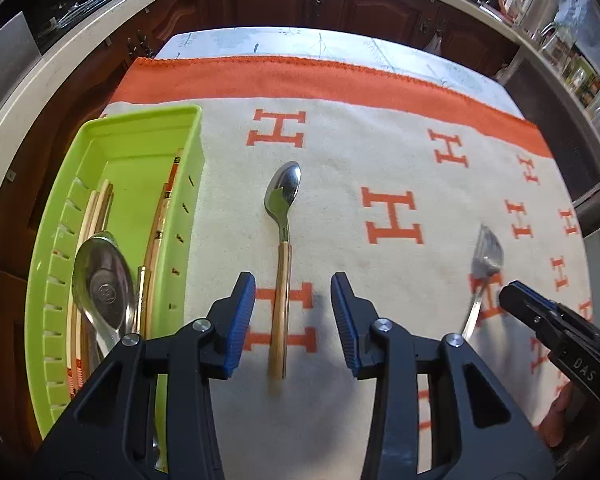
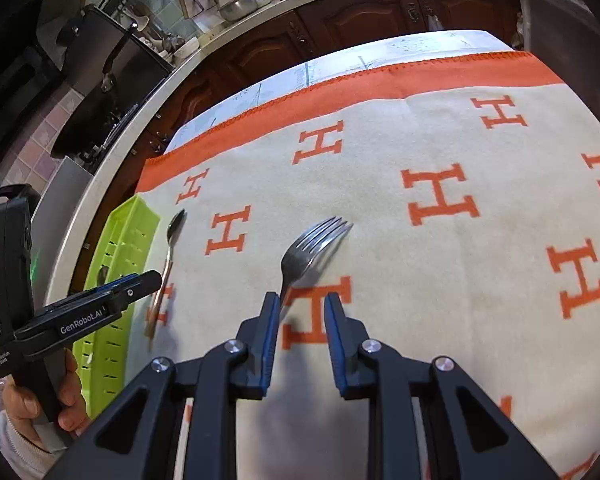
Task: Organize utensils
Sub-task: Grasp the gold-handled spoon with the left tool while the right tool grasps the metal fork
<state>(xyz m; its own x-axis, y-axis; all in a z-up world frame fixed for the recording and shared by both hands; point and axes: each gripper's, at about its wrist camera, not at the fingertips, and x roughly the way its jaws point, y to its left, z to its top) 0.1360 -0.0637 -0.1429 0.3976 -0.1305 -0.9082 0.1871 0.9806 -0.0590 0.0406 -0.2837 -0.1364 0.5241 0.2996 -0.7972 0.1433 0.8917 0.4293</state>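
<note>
A cream blanket (image 1: 340,200) with orange H letters and an orange edge is spread over the table. It is seen in both views.

A green tray (image 1: 112,136) is set on the left side of the blanket. Wooden chopsticks (image 1: 160,216) and a big metal spoon (image 1: 102,284) are laid inside it, pointing the long way.

The left gripper (image 1: 293,320) is held low over the blanket, just right of the tray. Its blue pads (image 1: 242,320) are spread wide, and nothing is held between them. A spoon with a wooden handle (image 1: 284,264) is laid flat on the blanket, and the end of its handle is seen in the gap between the two pads. Whether the pads are level with the handle or above it cannot be told. The spoon's bowl is pointed away from the gripper.

The right gripper (image 2: 302,332) is held over the blanket too, well to the right. Its fingers are partly apart and nothing is gripped. A metal fork (image 2: 306,250) is laid on the blanket just ahead of them, with its handle running down behind the left finger. Its prongs are pointed away and to the right.

A hand (image 2: 66,400) is seen wrapped around the left gripper's handle in the right wrist view.
</note>
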